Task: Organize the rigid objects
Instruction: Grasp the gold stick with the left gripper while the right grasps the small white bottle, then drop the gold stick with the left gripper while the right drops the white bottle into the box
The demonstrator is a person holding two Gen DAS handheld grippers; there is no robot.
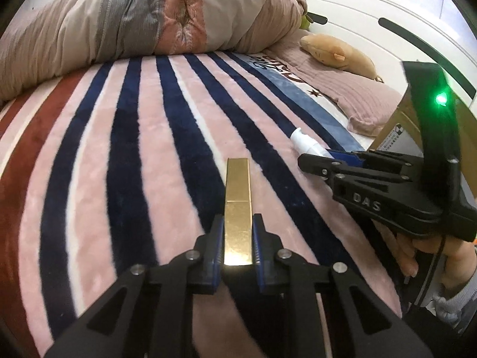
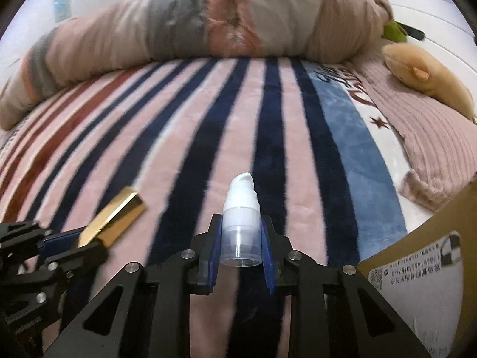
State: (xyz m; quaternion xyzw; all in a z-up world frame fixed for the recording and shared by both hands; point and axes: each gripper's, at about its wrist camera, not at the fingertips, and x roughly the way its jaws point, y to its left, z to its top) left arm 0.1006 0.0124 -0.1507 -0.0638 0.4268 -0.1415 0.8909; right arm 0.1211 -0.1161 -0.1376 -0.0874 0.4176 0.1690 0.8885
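Note:
My left gripper (image 1: 237, 223) is shut on a long gold box (image 1: 237, 205) and holds it above the striped blanket (image 1: 134, 149). The gold box also shows at the lower left of the right wrist view (image 2: 114, 219), in the left gripper (image 2: 80, 243). My right gripper (image 2: 241, 223) is shut on a white pump bottle (image 2: 241, 223) with a clear base, nozzle pointing forward. The right gripper (image 1: 322, 159) appears at the right of the left wrist view with the bottle (image 1: 308, 144) sticking out of it.
A rolled duvet (image 1: 149, 21) lies across the far side of the bed. A tan plush toy (image 1: 340, 52) rests on a pink pillow (image 1: 342, 89) at the right. A cardboard box (image 2: 417, 247) stands at the right edge, close to my right gripper.

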